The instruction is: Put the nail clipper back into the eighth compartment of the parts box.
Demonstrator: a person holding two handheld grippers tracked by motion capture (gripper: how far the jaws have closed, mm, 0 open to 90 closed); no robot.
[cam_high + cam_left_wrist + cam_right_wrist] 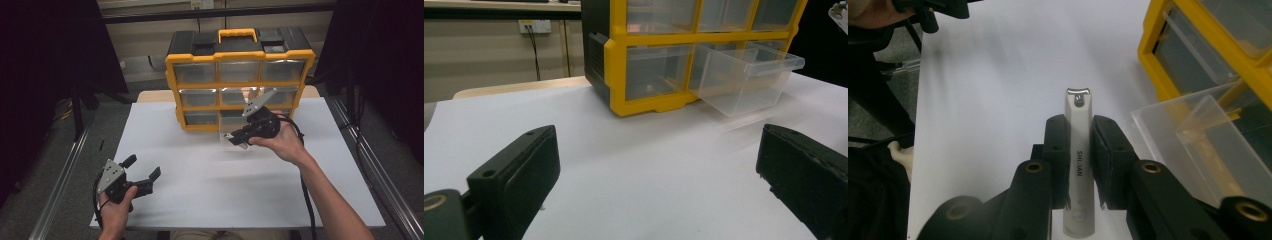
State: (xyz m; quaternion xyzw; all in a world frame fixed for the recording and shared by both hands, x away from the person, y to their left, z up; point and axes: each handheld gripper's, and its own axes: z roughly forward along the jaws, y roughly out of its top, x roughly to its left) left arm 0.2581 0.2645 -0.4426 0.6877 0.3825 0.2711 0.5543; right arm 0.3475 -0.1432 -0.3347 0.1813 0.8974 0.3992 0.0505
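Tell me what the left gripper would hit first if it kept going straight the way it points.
Probably the pulled-out clear drawer of the yellow organizer. The left gripper, jaws open, faces it across bare white table with nothing between. Depth is hard to judge; it might strike the organizer's frame instead.

table [200, 170]: white top over a pale wooden board that shows at the far edge. standing on it, at the far middle: yellow-and-black drawer cabinet [240, 75], upright, nine clear drawers in three rows; one bottom-row clear drawer [744, 75] pulled out over the white top.
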